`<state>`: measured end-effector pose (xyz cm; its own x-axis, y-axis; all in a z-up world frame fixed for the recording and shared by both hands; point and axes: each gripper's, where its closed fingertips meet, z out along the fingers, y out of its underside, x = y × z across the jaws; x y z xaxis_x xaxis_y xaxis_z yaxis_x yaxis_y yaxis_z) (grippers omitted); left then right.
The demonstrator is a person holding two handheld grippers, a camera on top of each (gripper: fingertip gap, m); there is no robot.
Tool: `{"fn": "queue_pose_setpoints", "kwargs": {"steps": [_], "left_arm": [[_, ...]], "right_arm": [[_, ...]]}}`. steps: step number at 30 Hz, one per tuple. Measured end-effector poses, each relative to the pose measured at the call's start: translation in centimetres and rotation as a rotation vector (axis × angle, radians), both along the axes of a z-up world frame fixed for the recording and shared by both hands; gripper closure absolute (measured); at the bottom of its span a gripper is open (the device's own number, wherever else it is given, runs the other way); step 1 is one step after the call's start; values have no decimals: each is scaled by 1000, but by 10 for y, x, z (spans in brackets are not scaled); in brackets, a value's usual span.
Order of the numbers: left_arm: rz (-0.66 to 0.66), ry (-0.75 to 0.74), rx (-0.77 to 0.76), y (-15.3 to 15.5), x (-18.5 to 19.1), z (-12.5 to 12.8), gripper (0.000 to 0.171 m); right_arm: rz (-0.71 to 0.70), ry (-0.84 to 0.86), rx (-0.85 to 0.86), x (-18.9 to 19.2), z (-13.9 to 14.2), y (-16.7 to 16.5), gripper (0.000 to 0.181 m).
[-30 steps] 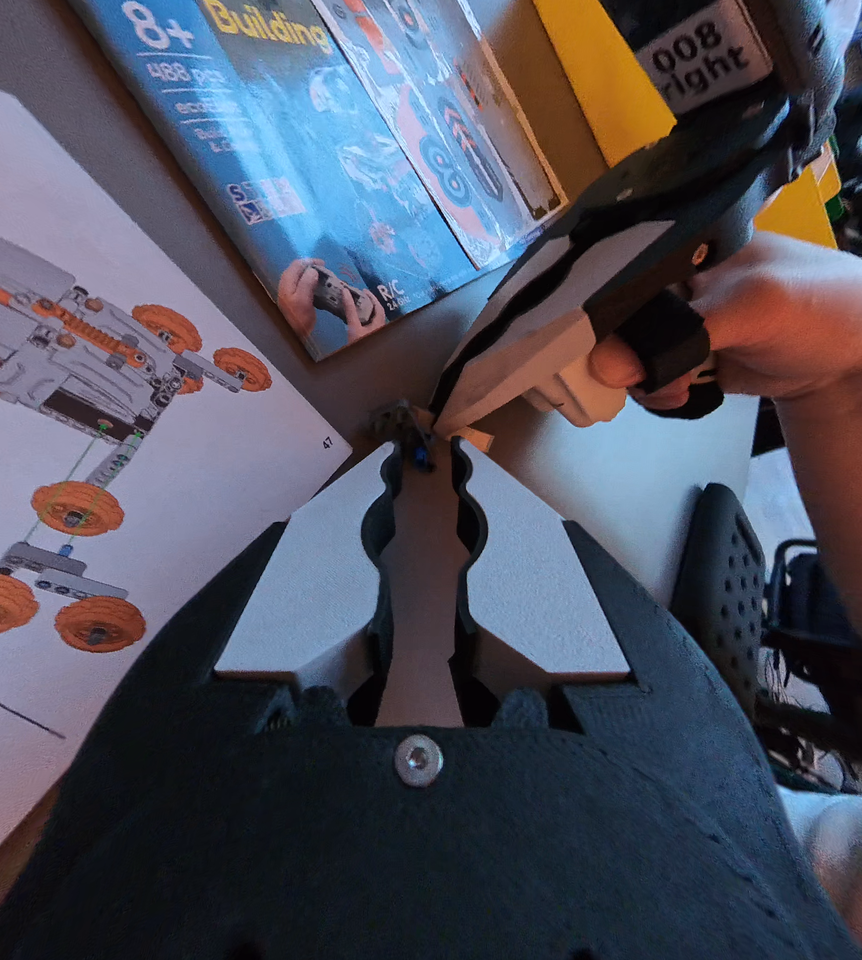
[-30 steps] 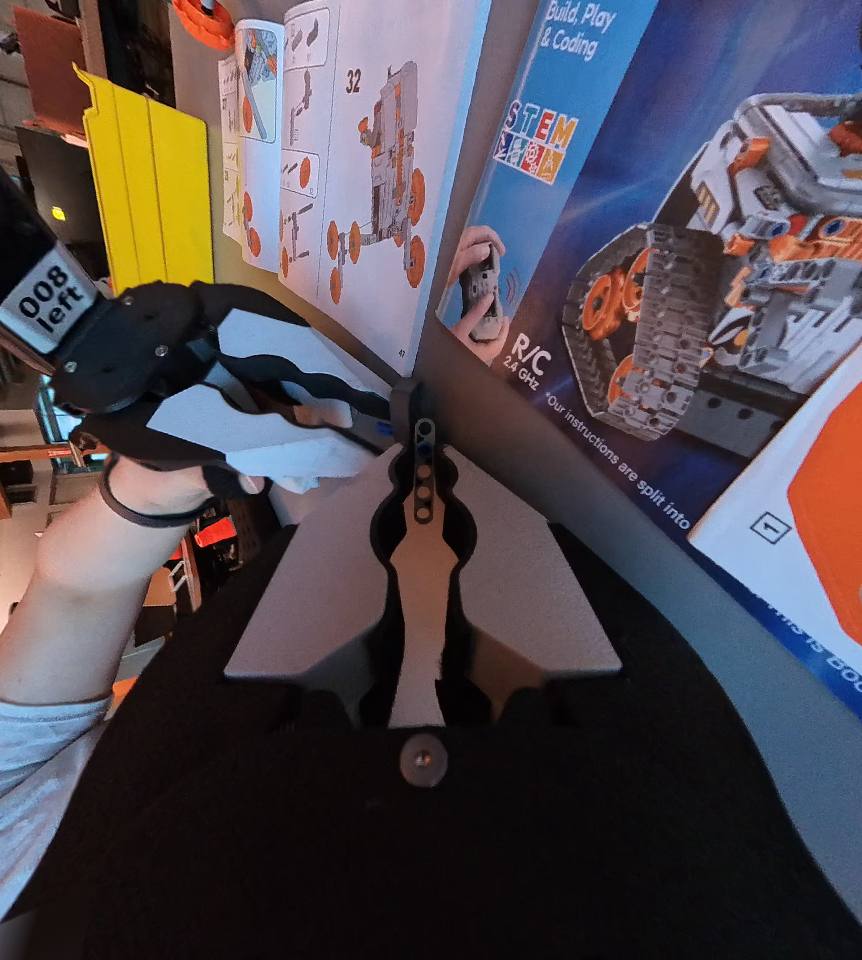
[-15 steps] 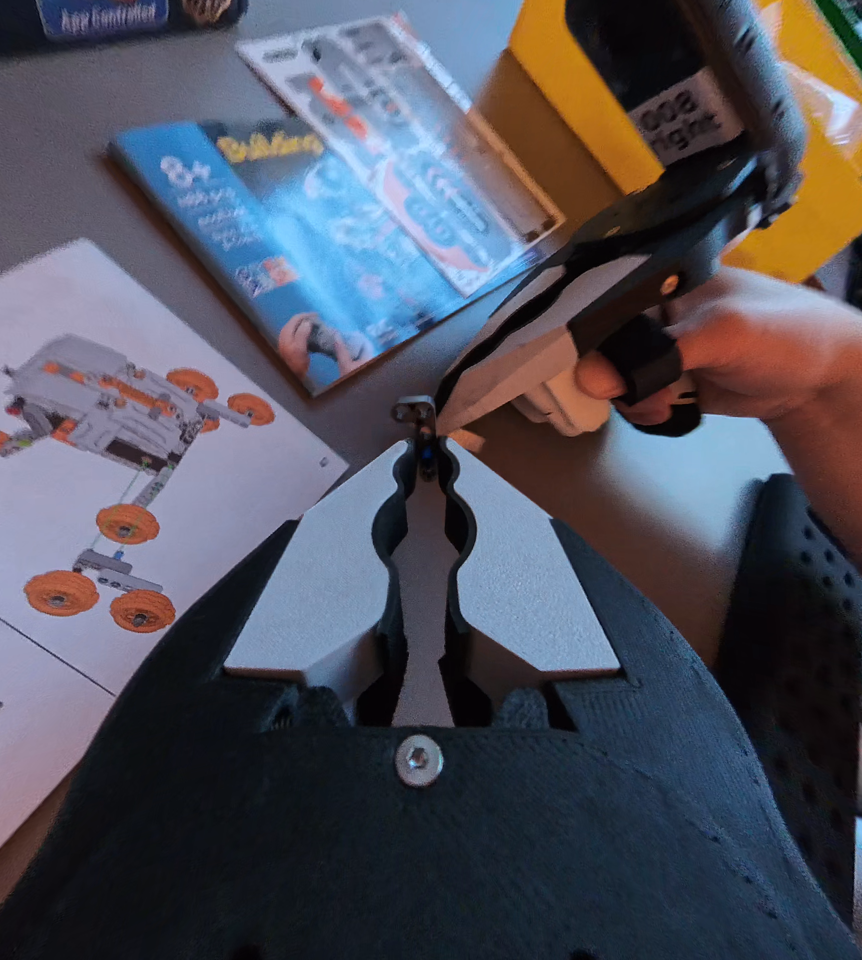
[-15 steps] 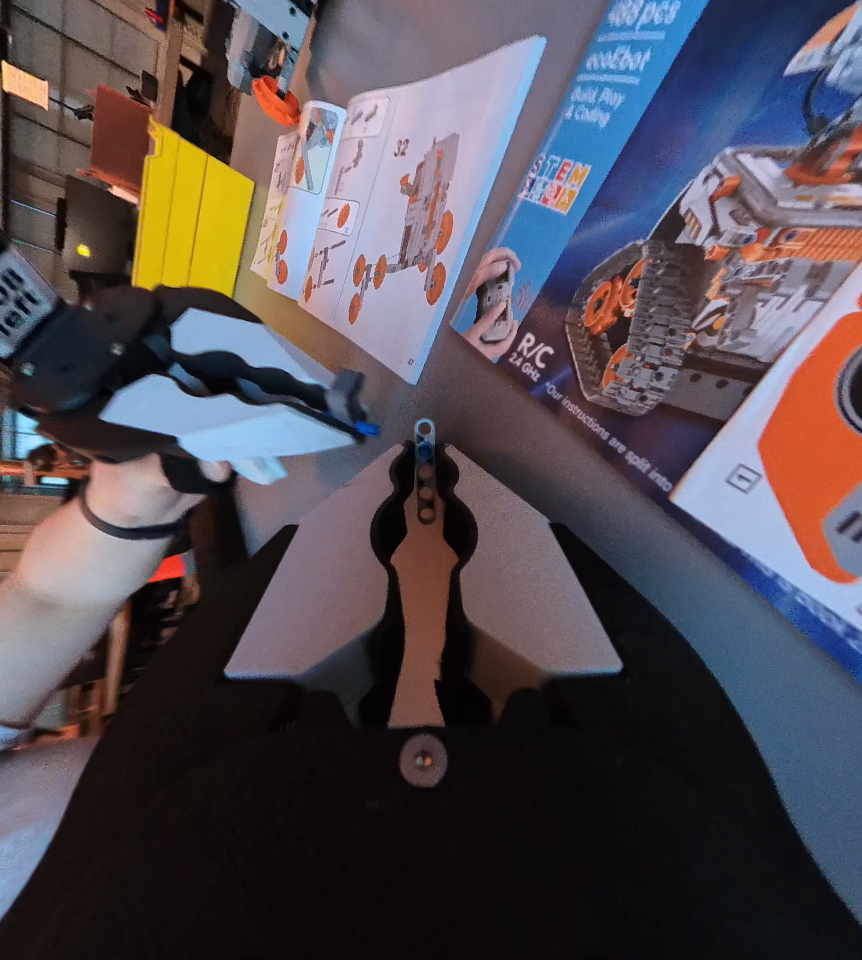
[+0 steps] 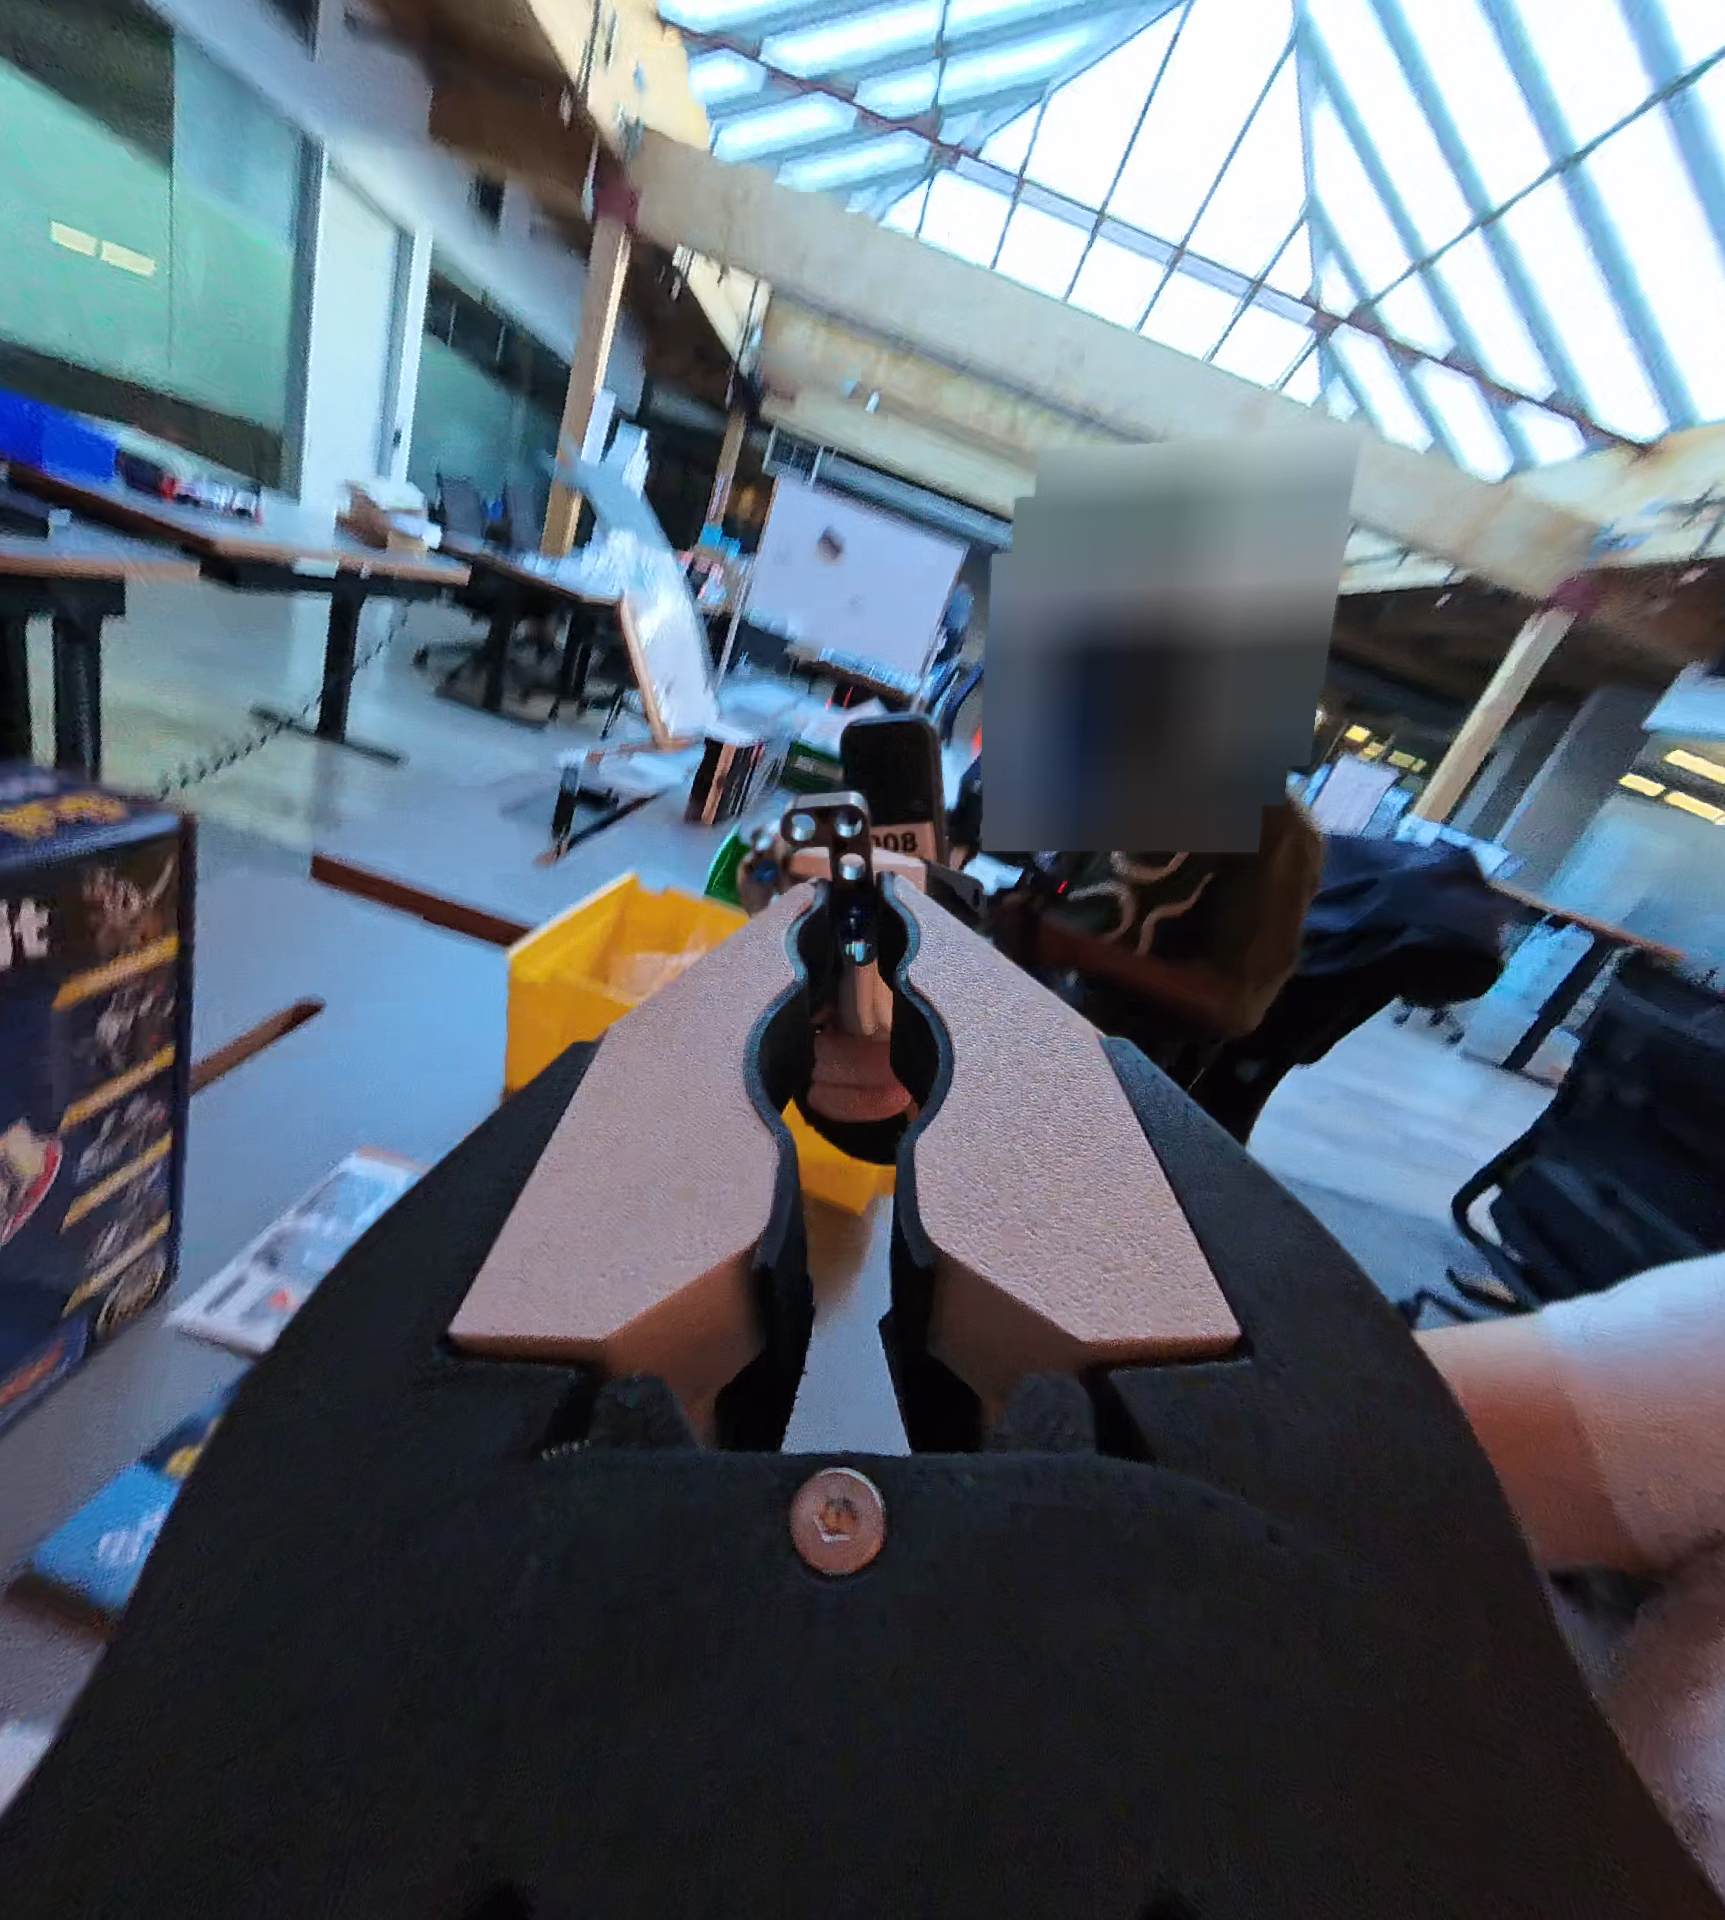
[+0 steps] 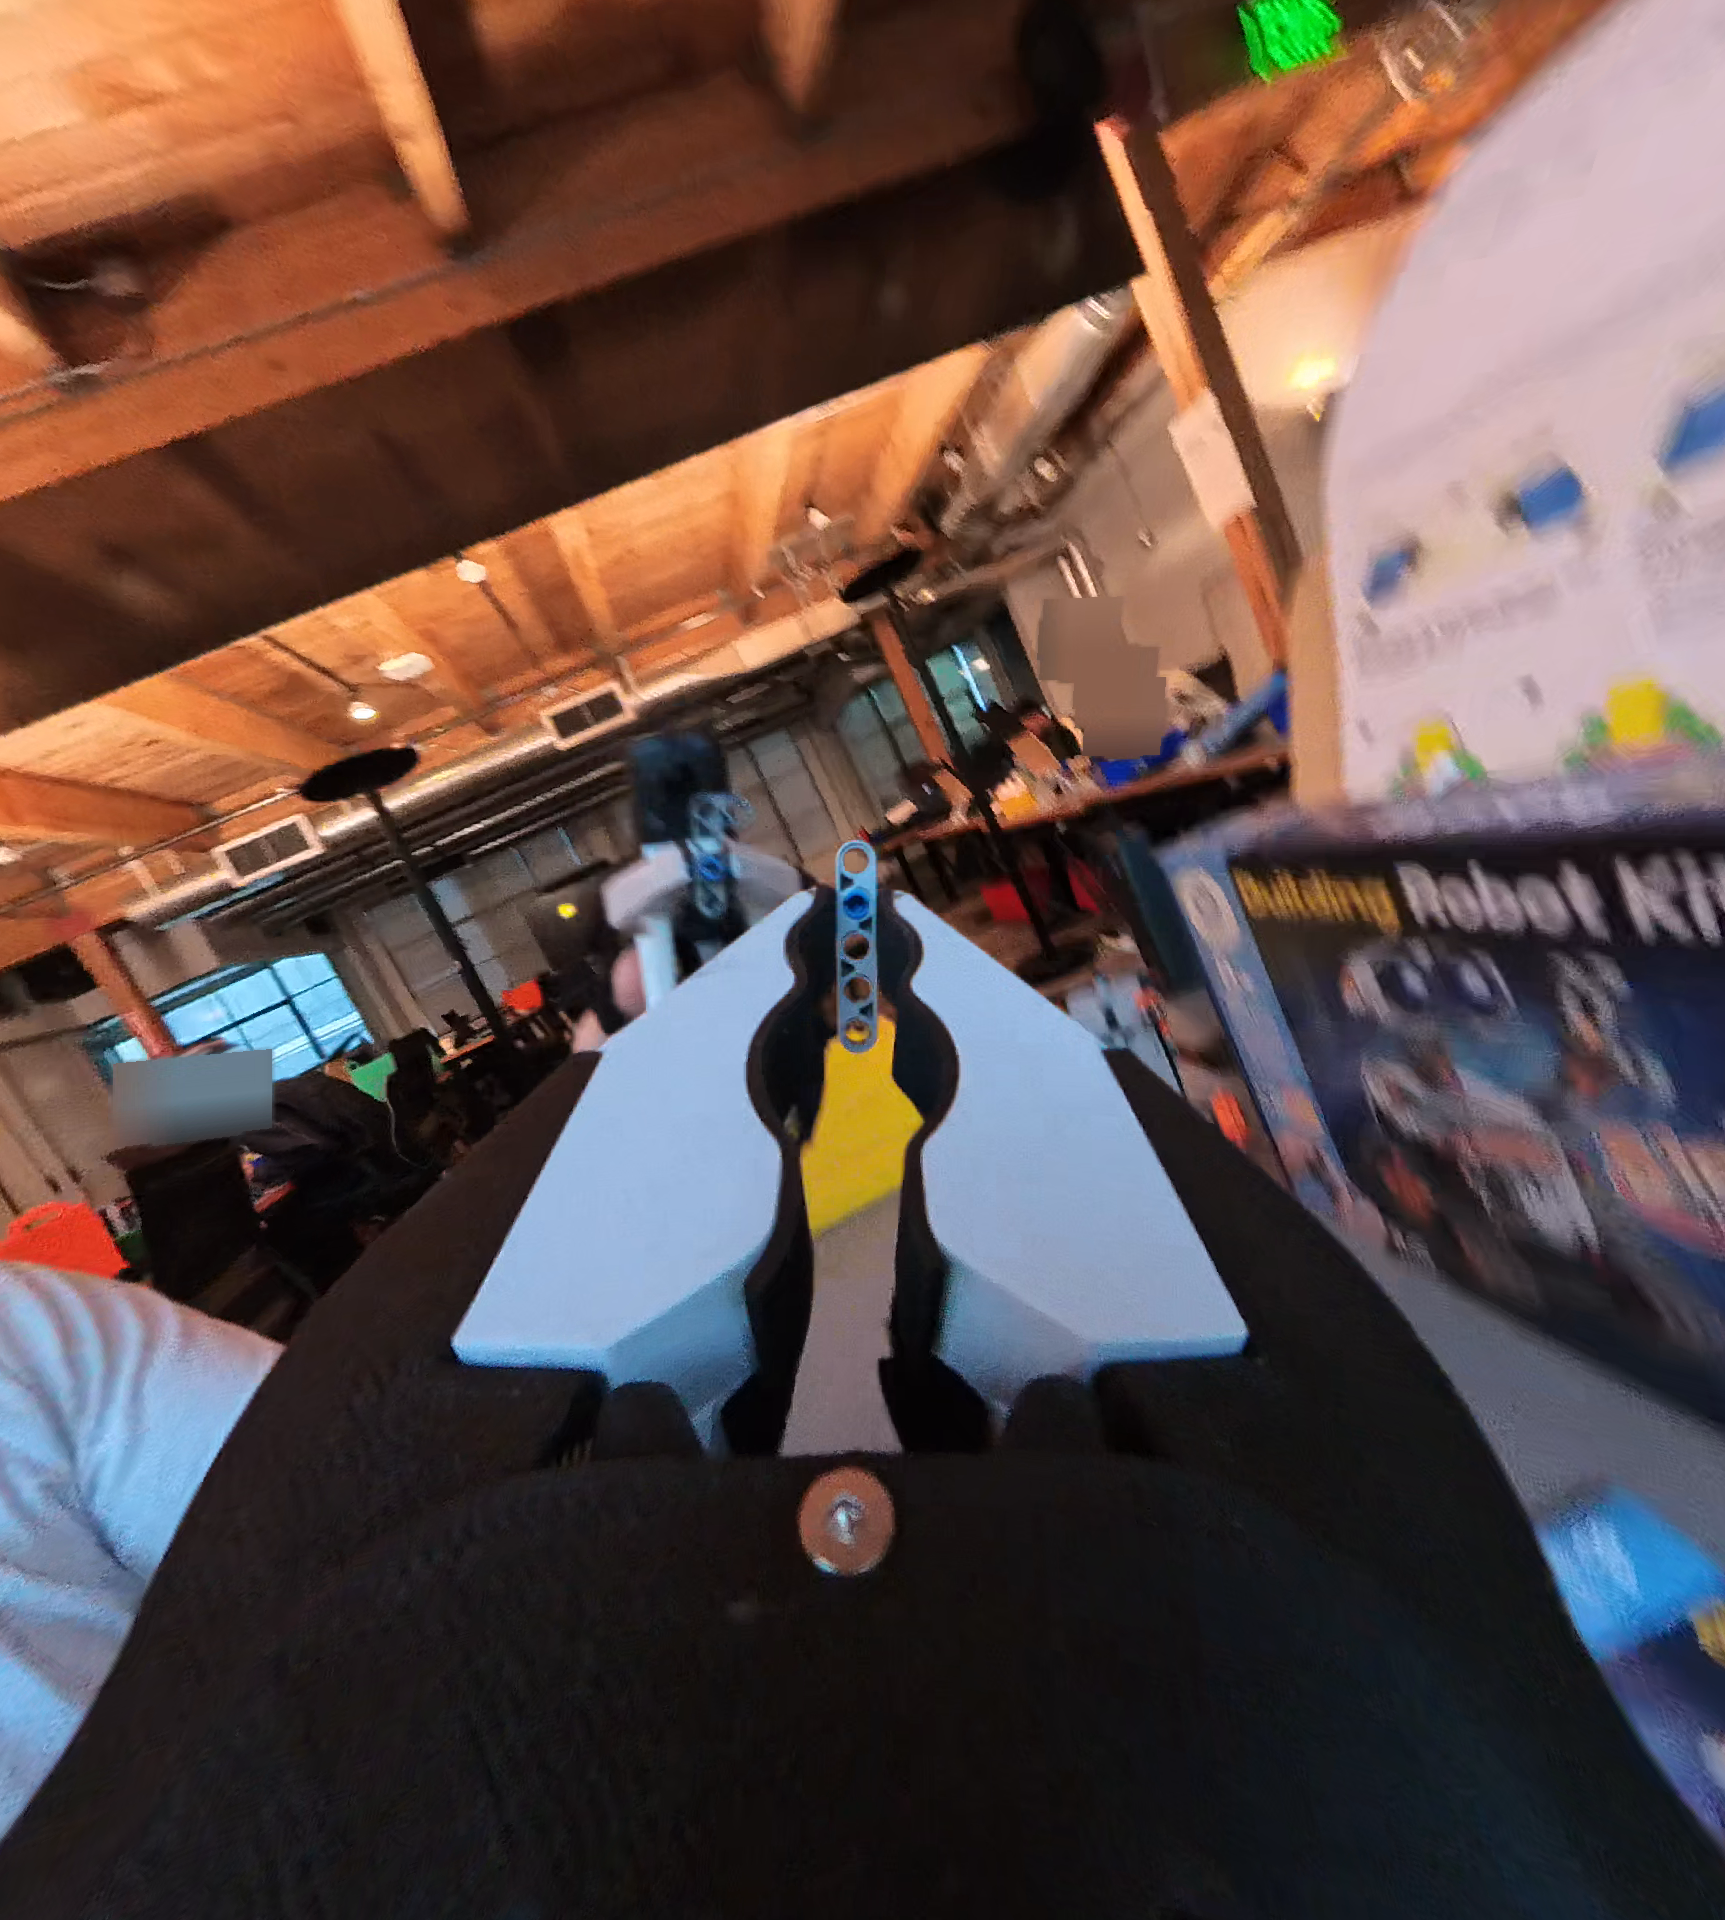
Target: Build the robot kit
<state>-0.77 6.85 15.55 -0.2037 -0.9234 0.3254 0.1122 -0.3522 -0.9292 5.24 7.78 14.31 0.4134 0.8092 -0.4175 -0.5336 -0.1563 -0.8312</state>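
Both pieces (partly hidden) sit pinched: grey bracket (image 5: pixel 842 868), holed beam (image 6: pixel 855 940).

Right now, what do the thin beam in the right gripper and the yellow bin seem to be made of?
The grey beam, clamped in the right gripper, looks like matte moulded plastic: a neat row of round holes, no shine. The yellow bin also looks like plastic: uniform bright colour, smooth thin walls. Blur leaves both uncertain.

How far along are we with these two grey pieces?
Done: both are lifted off the table. In hand: the left gripper clamps a grey angled perforated plastic piece; the right gripper clamps a grey straight perforated plastic beam carrying a blue pin. Remaining: they are apart, not joined.
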Motion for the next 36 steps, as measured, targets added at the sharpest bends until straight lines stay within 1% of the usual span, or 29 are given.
{"fn": "queue_pose_setpoints", "kwargs": {"steps": [1,2,3,5,6,8,9,11,13,14,15,16,17,19,20,23,24,26,29,33,36], "left_arm": [[-8,-47,-3,-1,-6,11,168],[-15,-91,-12,-1,-12,18,168],[-33,-118,-30,-3,-17,22,168],[-89,-134,-64,-9,-20,22,167],[-90,-149,-72,-8,-21,22,168],[-71,-177,-80,-2,-20,23,168],[-74,-178,-82,-1,-19,22,168],[-76,-168,-74,0,-17,21,168],[-75,-150,-62,0,-19,21,168],[-56,-145,-70,4,-20,23,168],[-46,-127,-87,6,-19,24,168],[-65,-112,-84,3,-17,25,168],[-77,-112,-67,1,-18,25,168],[-24,-140,-69,11,-21,21,168],[-38,-155,-93,13,-23,19,169],[-170,-227,-210,13,-30,22,168],[-194,-241,-237,14,-31,21,168],[-211,-233,-268,15,-25,16,168],[-239,-252,-285,15,-23,16,168],[-218,-244,-252,15,-22,15,168],[-204,-231,-226,14,-21,14,168]], "right_arm": [[-2,10,42,-2,19,-1,177],[-18,10,58,-4,32,1,177],[-19,-5,77,-8,39,0,177],[-19,-31,126,-18,43,-2,176],[-15,-31,131,-21,44,1,176],[84,-6,140,-34,45,-6,176],[100,14,159,-37,47,-7,177],[135,-9,148,-43,42,-6,177],[126,-28,129,-39,36,-1,177],[125,-16,118,-34,36,0,177],[153,1,107,-31,37,-3,177],[185,14,99,-29,39,-7,177],[187,28,96,-27,41,-9,177],[165,37,62,-28,41,-7,177],[173,36,41,-33,39,-6,177],[221,57,18,-52,39,-8,177],[241,62,4,-57,38,-7,177],[266,42,-11,-69,34,-7,176],[189,-31,-29,-71,23,3,176],[245,9,-57,-72,25,-1,176],[239,-13,-69,-73,20,1,177]]}}
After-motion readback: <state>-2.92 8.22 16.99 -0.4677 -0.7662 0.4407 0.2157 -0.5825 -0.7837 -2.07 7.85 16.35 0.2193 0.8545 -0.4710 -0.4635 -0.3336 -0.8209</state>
